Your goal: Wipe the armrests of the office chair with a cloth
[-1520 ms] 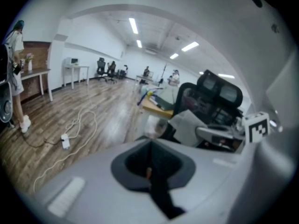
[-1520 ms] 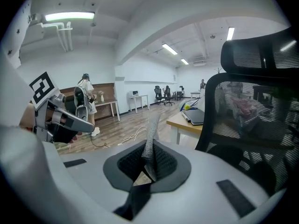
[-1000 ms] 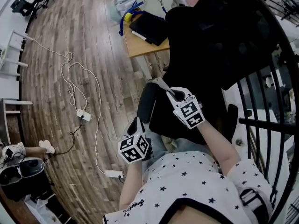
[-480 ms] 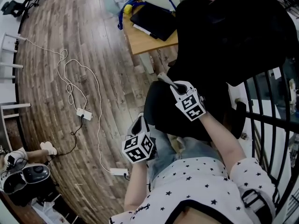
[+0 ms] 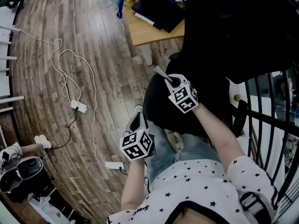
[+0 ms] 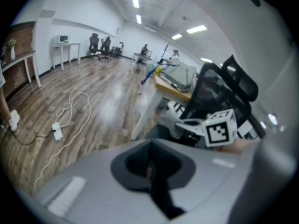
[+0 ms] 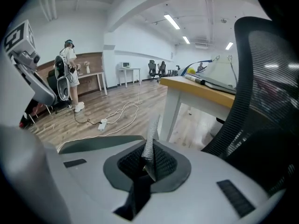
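Note:
The black office chair [image 5: 219,41] stands right in front of me, its mesh back [image 7: 273,101] filling the right gripper view's right side. Its left armrest [image 5: 150,99] is a dark pad; the right armrest [image 5: 240,116] shows by the railing. My right gripper [image 5: 170,82] hovers over the chair's left side, shut on a thin grey mesh cloth [image 5: 160,73] that sticks up from the jaws as a cloth [image 7: 150,146] in the right gripper [image 7: 148,164] view. My left gripper [image 5: 138,120] hangs lower, beside my knee, jaws together and holding nothing; the left gripper [image 6: 152,171] view faces the chair.
A wooden desk [image 5: 149,31] with a black flat case [image 5: 159,10] stands beyond the chair. White cable and power strips [image 5: 77,107] lie on the plank floor. A black railing [image 5: 275,125] runs at the right. A person [image 7: 70,73] stands far off.
The head view has swung, so the desk now sits nearer the top edge. The right gripper with the cloth has edged up along the chair's left side. The left gripper has barely shifted.

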`<state>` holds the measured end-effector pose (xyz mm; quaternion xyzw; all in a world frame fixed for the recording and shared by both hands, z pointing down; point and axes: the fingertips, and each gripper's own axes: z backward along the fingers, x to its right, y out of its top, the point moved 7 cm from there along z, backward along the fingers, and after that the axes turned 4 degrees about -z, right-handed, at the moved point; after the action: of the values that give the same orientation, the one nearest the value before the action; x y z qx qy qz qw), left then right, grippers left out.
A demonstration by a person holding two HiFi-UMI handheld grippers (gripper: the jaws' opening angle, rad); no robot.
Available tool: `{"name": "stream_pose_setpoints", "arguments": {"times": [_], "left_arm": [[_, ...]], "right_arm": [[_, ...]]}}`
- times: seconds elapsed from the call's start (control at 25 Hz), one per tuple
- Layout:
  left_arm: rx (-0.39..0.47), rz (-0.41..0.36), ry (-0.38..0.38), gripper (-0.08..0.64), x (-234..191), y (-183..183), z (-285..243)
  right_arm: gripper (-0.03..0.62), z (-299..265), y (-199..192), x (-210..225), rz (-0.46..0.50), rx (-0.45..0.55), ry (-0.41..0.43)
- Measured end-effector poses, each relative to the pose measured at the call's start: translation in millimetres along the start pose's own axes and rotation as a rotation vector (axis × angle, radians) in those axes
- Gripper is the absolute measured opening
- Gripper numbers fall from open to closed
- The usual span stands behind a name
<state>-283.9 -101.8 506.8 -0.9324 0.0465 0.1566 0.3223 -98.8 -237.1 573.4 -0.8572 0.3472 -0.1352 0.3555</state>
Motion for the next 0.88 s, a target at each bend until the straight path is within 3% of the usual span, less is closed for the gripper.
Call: {"name": "stream_pose_setpoints", "arguments": {"times": [0.88], "left_arm": [[-0.010, 0.023, -0.006, 0.006, -9.8, -11.9, -4.0]], "right_arm": [[0.028, -44.8, -14.6, -18.8, -0.011, -0.153, 0.091]]}}
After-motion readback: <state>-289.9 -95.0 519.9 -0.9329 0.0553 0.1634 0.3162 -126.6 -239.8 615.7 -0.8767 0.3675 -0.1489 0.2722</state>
